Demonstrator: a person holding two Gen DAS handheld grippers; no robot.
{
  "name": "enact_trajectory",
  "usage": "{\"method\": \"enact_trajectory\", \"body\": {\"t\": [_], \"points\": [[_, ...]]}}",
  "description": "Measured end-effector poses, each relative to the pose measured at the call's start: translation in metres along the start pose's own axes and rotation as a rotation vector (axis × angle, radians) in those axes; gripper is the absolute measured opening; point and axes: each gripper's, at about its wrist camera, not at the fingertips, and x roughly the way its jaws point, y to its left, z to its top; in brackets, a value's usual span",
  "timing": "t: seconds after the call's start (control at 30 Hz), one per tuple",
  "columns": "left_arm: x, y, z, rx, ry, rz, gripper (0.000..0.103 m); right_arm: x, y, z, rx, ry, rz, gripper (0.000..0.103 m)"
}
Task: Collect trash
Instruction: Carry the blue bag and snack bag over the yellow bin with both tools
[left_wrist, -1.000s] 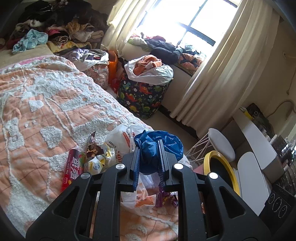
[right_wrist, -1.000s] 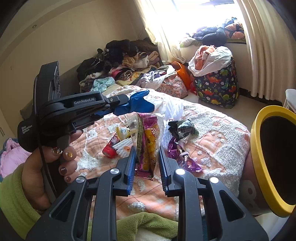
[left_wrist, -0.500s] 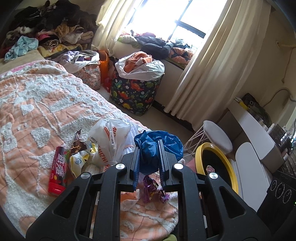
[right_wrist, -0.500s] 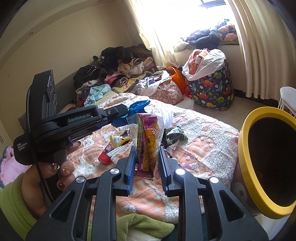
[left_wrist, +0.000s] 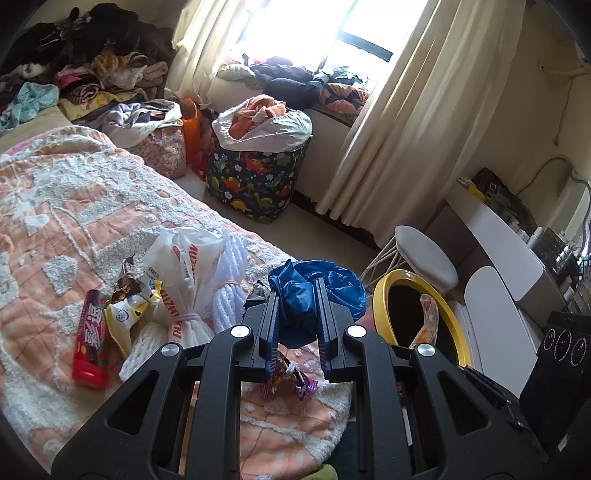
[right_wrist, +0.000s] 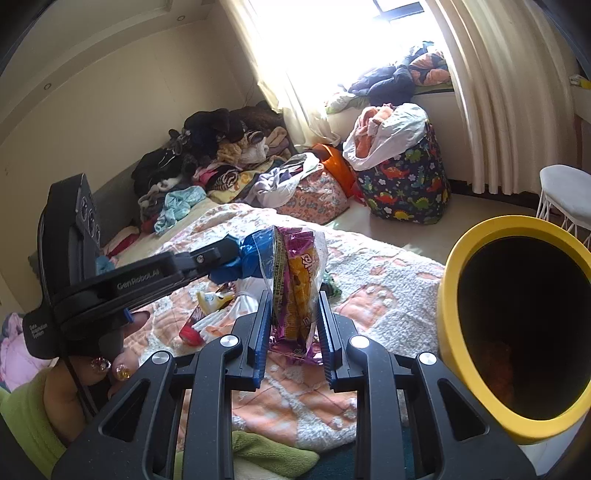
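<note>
Mid-task: left hand-held gripper (left_wrist: 295, 332) is clamping a blue bag (left_wrist: 317, 288), right hand-held gripper (right_wrist: 294, 328) is gripping a snack wrapper (right_wrist: 295, 288); yellow bin (right_wrist: 448, 314) sitting at 3 o'clock. Red tube (left_wrist: 89, 339), white bag (left_wrist: 184, 273) and purple wrappers (left_wrist: 288, 380) are lying uncollected on the bed (left_wrist: 55, 206).

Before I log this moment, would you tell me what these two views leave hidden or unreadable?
- Bottom of the yellow-rimmed bin: right wrist view, interior too dark; only a dim orange shape shows.
- Snack packet print: right wrist view, glare and creases blur it.
- Crumpled blue bag: left wrist view, its lower part hidden behind the left gripper fingers.
- Purple wrapper: left wrist view, partly covered by the gripper body.
</note>
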Motion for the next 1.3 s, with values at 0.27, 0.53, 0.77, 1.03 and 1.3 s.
{"method": "enact_trajectory", "body": {"t": [0.27,0.53,0.77,1.03,1.3], "points": [[0.004,-0.013,-0.003,0.024,0.013,-0.015,0.012,-0.009,-0.019,0.005,0.035,-0.025,-0.037,0.023],[0.01,-0.027,-0.004,0.049,0.025,-0.033,0.012,-0.016,-0.035,0.009,0.05,-0.054,-0.086,0.023],[0.014,-0.04,-0.006,0.072,0.033,-0.051,0.012,-0.023,-0.051,0.014,0.081,-0.077,-0.114,0.023],[0.018,-0.054,-0.007,0.097,0.038,-0.066,0.012,-0.033,-0.067,0.016,0.122,-0.104,-0.148,0.023],[0.023,-0.069,-0.01,0.124,0.052,-0.089,0.012,-0.039,-0.087,0.018,0.156,-0.11,-0.184,0.023]]}}
